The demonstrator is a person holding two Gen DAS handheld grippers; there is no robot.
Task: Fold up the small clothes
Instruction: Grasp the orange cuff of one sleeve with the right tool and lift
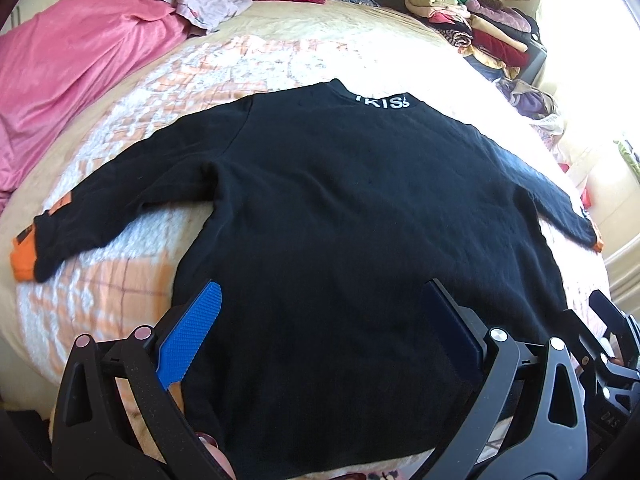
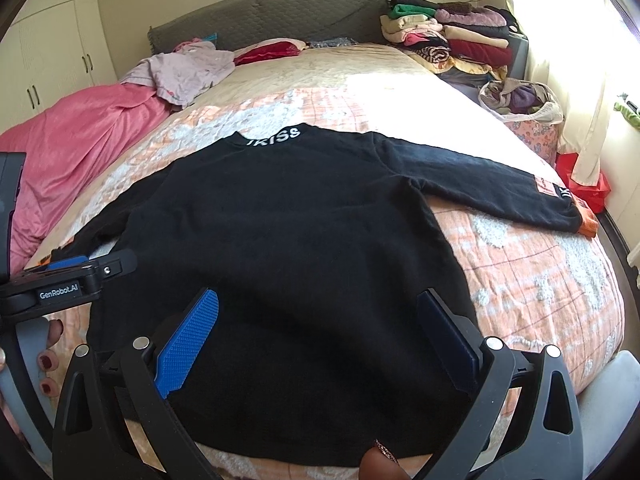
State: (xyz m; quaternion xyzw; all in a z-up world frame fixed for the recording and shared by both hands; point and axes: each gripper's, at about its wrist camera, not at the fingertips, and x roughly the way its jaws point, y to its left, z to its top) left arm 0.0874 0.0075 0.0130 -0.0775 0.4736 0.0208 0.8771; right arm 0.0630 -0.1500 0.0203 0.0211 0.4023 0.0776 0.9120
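Black sweater lay spread flat, sleeves out to both sides, on a bed covered by a peach-and-white checked quilt. White lettering marked its collar at the far edge; orange cuffs ended the sleeves. The left gripper and right gripper hung over the near hem, fingers spread wide, holding nothing. A pink blanket was heaped at far left, stacked folded clothes at far right beside a grey headboard. Cream cupboards stood at left.
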